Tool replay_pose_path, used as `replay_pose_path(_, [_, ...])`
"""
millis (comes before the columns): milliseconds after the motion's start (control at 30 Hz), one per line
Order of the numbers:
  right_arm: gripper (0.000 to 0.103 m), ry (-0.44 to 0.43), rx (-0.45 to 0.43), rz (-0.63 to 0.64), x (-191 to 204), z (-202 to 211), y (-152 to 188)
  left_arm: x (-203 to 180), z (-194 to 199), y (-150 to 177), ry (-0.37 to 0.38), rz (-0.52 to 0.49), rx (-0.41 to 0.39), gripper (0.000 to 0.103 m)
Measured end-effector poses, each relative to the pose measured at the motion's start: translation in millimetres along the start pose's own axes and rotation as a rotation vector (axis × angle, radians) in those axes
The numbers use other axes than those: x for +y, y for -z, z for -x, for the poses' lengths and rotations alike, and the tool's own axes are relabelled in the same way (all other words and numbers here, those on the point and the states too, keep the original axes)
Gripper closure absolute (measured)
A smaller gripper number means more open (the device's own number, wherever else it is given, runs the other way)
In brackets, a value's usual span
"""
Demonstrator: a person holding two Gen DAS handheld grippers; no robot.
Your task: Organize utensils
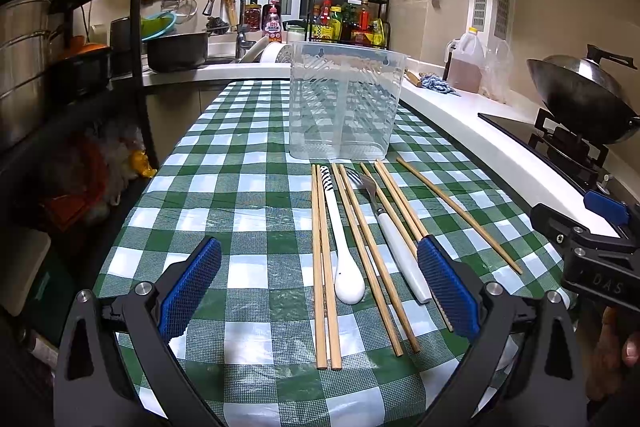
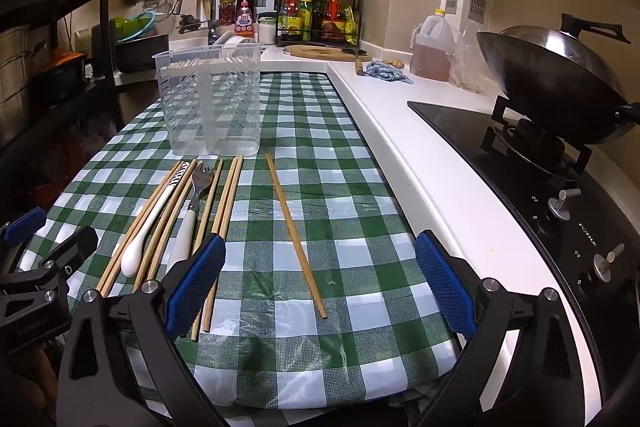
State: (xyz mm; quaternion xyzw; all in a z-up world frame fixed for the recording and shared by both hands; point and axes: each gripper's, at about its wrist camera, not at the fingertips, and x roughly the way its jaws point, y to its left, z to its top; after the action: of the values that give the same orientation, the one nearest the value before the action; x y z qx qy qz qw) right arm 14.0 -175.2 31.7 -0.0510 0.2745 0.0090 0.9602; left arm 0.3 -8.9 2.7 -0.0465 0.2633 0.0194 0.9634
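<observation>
A clear plastic utensil holder (image 1: 344,103) (image 2: 210,103) stands upright on the green checked tablecloth (image 1: 248,187) (image 2: 352,211). In front of it lie several wooden chopsticks (image 1: 325,287) (image 2: 226,195), a white ceramic spoon (image 1: 346,267) (image 2: 138,247) and a white-handled fork (image 1: 394,239) (image 2: 190,223), side by side. One single chopstick (image 1: 460,215) (image 2: 296,239) lies apart to the right. My left gripper (image 1: 320,287) is open above the near ends of the utensils. My right gripper (image 2: 318,291) is open, straddling the single chopstick's near end. Neither holds anything.
A white counter (image 2: 400,131) runs along the table's right edge, with a stove and wok (image 2: 560,83), an oil jug (image 2: 432,47) and a blue cloth (image 2: 384,71). A sink and a spice rack (image 1: 348,15) stand behind. Black shelving (image 1: 80,67) with pots stands left.
</observation>
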Motion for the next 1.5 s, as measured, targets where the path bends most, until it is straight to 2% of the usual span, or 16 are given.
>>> replay_pose_path(1367, [0.011,0.008,-0.002,0.014,1.0,-1.4,0.9,-1.1,-0.2,-0.2,0.003,0.000,0.001,0.008])
replay_pose_path(1500, [0.017,0.032,0.007,0.014,-3.7,-7.4,1.0,0.6,-1.4,-0.1,-0.016,-0.003,0.007,0.016])
